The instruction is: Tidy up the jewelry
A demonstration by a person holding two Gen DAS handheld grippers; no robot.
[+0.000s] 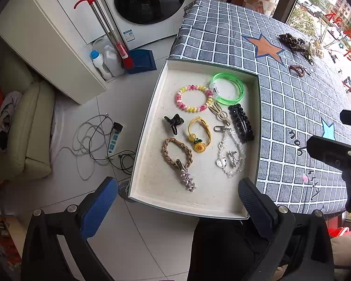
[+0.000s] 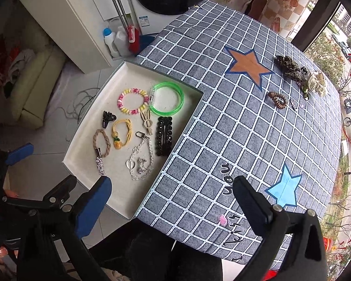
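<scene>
- Nine pieces sit in the white tray, which rests on the table's left edge, partly overhanging the floor.
- Far end of tray: green bangle touching the pink-and-yellow spiral hair tie on its left.
- Middle row: black claw clip, yellow cord bracelet with sunflower charm, beige rabbit-ear clip, black beaded snap clip nearest the right wall.
- Near end: braided tan hair tie with the star rhinestone clip lying over its lower edge; clear crystal chain bracelet with a heart charm — small earrings or studs inside its loop, too small to tell exactly.
- Still out on the checked tablecloth, well apart from the tray: leopard-print scrunchie, cream scrunchie just beside it, brown spiral hair tie, and a small dark item next to that — can't identify.
- Small pink item lies on the cloth near the table's near edge.
- Left gripper: jaws spread wide over the tray's near end, nothing between the pads.
- Right gripper: jaws fully spread, released, nothing held; straddles the tray's near right corner and the cloth.
</scene>
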